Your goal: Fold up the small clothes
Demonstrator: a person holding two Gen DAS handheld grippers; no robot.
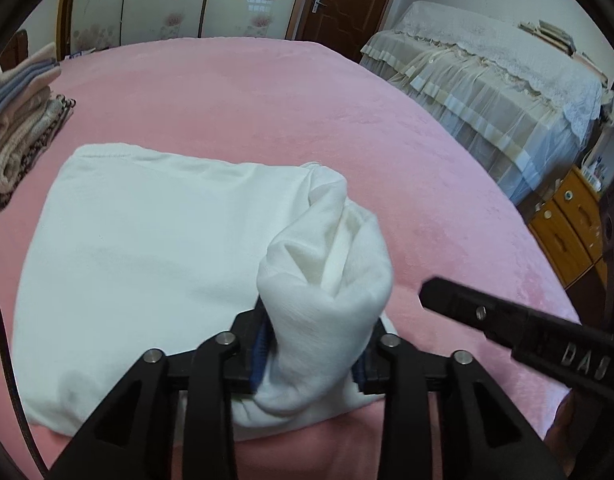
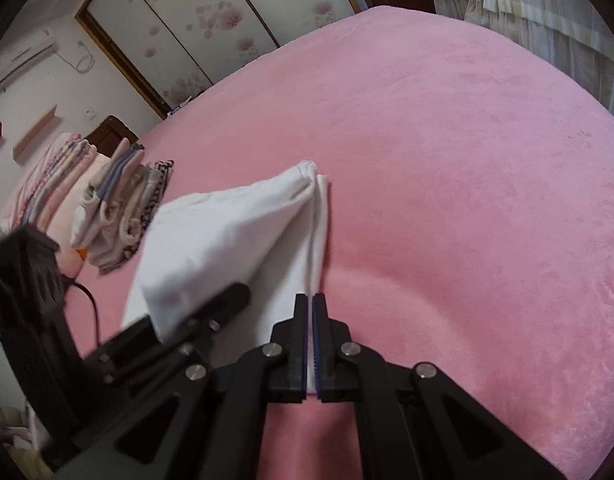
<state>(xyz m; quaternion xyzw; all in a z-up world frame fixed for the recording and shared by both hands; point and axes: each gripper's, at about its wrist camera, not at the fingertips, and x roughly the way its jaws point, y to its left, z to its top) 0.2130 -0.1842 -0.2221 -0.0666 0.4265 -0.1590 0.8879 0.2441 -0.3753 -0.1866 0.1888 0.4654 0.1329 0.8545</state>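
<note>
A white garment point(image 1: 147, 240) lies folded flat on the pink bedspread point(image 1: 267, 100). Its right end is bunched up and stands between the jaws of my left gripper point(image 1: 319, 316), filling the gap and touching both pads. In the right wrist view the garment point(image 2: 227, 232) rises like a tent over the left gripper point(image 2: 227, 300). My right gripper point(image 2: 311, 298) is shut at the garment's near right edge, with only a thin white line between its pads. In the left wrist view the right gripper point(image 1: 425, 292) has its tip over bare pink, just right of the bunch.
A stack of folded clothes point(image 1: 19, 120) point(image 2: 107, 208) sits at the bed's far left. Wide pink bedspread point(image 2: 467, 160) stretches to the right and beyond the garment. A lace-covered bed point(image 1: 487, 80) and a yellow cabinet point(image 1: 567, 220) stand past the right edge.
</note>
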